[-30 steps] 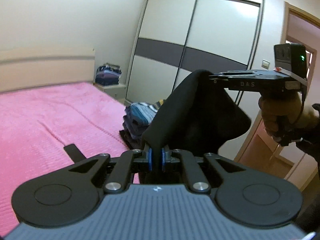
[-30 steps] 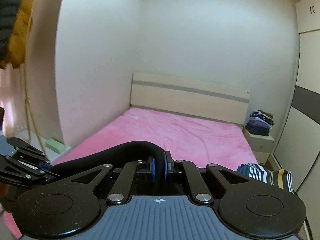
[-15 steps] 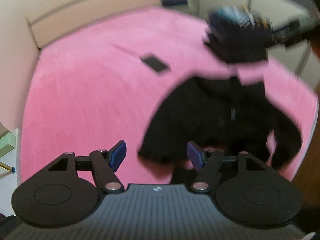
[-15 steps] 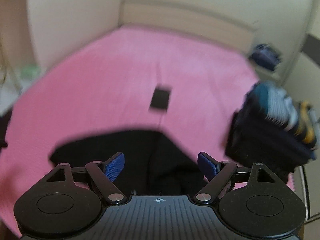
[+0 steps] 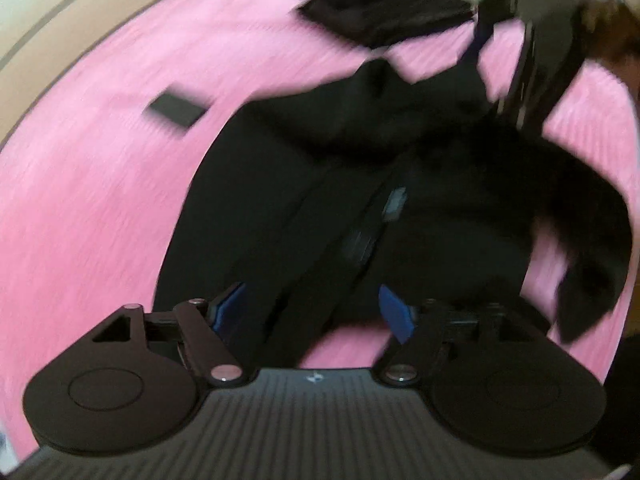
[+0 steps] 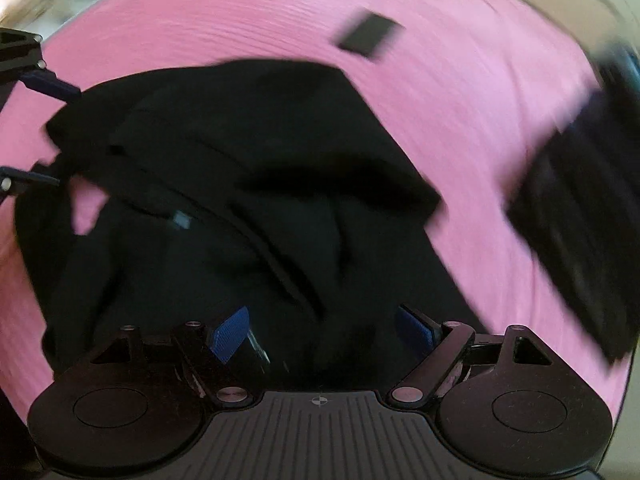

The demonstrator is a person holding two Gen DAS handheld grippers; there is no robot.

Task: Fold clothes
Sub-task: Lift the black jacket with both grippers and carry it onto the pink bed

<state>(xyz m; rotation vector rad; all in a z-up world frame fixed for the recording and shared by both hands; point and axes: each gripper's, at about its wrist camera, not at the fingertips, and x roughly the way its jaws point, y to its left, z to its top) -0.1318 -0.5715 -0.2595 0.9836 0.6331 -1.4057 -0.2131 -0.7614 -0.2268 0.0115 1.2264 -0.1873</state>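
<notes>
A black zip-up garment (image 5: 360,184) lies spread on the pink bed cover (image 5: 80,208), its zip (image 5: 394,204) running down the middle. My left gripper (image 5: 312,314) hangs open just above its near edge, blue pads apart, nothing held. In the right wrist view the same garment (image 6: 240,184) fills the middle, rumpled, and my right gripper (image 6: 326,332) is open over its near hem. The left gripper's fingers (image 6: 44,82) show at that view's left edge; the right gripper's body (image 5: 536,52) shows at the upper right of the left view. Both views are motion-blurred.
A small flat black rectangle (image 5: 176,110) lies on the bed cover beyond the garment, also the rectangle (image 6: 368,36) in the right view. A stack of dark folded clothes (image 6: 580,208) sits at the bed's right side. A pale headboard (image 5: 48,40) bounds the far end.
A second ago both grippers were shut on the garment, held up in the air. They let it go onto the bed, opened, and have since dropped closer over it.
</notes>
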